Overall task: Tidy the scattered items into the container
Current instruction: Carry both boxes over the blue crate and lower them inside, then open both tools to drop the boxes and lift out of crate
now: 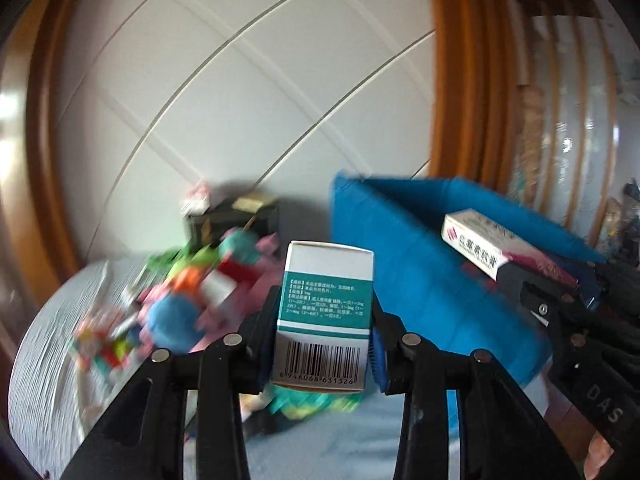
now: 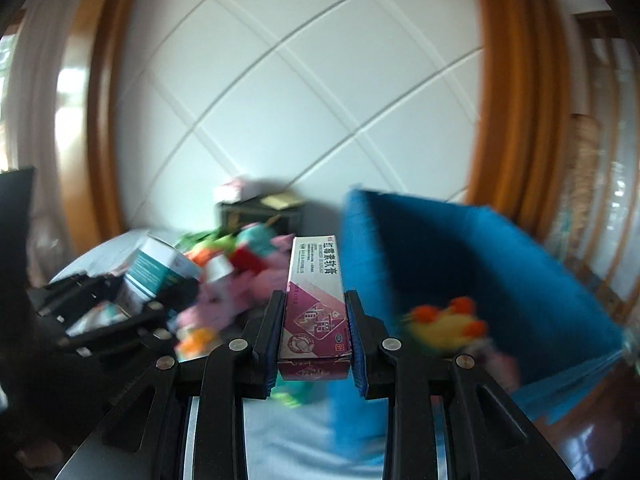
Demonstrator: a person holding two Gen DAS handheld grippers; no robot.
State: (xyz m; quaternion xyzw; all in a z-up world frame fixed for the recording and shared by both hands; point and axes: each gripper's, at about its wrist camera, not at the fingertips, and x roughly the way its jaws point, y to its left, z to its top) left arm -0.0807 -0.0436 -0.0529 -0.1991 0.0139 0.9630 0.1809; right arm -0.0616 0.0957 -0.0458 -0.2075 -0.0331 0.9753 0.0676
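Two boxes are being carried w/ both grippers clamped: left gripper (image 1: 324, 334) squeezing the teal-white box (image 1: 326, 312), right gripper (image 2: 316, 336) squeezing the pink box (image 2: 316, 296), both beside the blue container (image 2: 460, 264); next probably needing positioning over its opening, then releasing.

A: Where does the left wrist view look from?

B: From just behind its own fingers, facing a white panelled wall (image 1: 240, 80), tilted slightly down over the bed (image 1: 48, 340). The blue bin (image 1: 400, 248) sits close, to its right.

A: And the right wrist view?

B: Same facing, alongside. Both share the wall, the bin (image 2: 460, 256) and the toy pile (image 2: 240, 264); each catches the other's gripper at its edge.
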